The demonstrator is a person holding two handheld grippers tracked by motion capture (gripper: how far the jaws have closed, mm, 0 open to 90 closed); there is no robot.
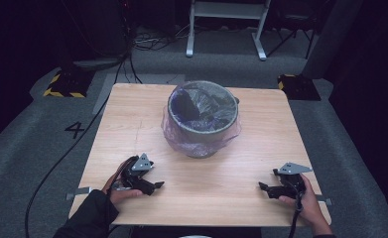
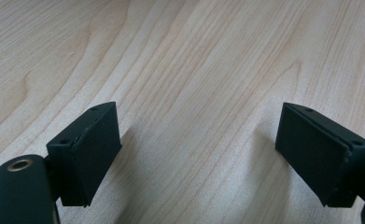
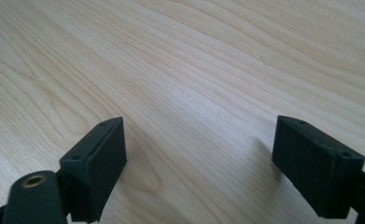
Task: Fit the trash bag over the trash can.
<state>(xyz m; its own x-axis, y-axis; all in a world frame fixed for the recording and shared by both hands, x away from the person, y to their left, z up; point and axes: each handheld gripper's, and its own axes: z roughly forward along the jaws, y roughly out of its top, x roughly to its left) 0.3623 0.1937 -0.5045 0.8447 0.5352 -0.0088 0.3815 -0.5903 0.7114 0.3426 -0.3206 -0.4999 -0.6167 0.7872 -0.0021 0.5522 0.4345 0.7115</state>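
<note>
A grey bin (image 1: pixel 203 118) lined with a clear purplish plastic bag stands on the far middle of the wooden table (image 1: pixel 132 119), with dark crumpled stuff inside. My left gripper (image 1: pixel 157 186) rests low at the near left of the table, held by a hand in a dark sleeve, jaws pointing right. In the left gripper view its gripper (image 2: pixel 199 154) stands open over bare wood, nothing between the pads. My right gripper (image 1: pixel 262 187) sits at the near right, jaws pointing left. In the right gripper view that gripper (image 3: pixel 199 163) is open too, with only wood grain between the jaws.
The table is square, with metal brackets at its near corners. Grey carpet surrounds it, with a black cable (image 1: pixel 57 163) trailing along the left, yellow-black striped blocks (image 1: pixel 62 84) at the back corners and a white frame (image 1: pixel 226 25) behind.
</note>
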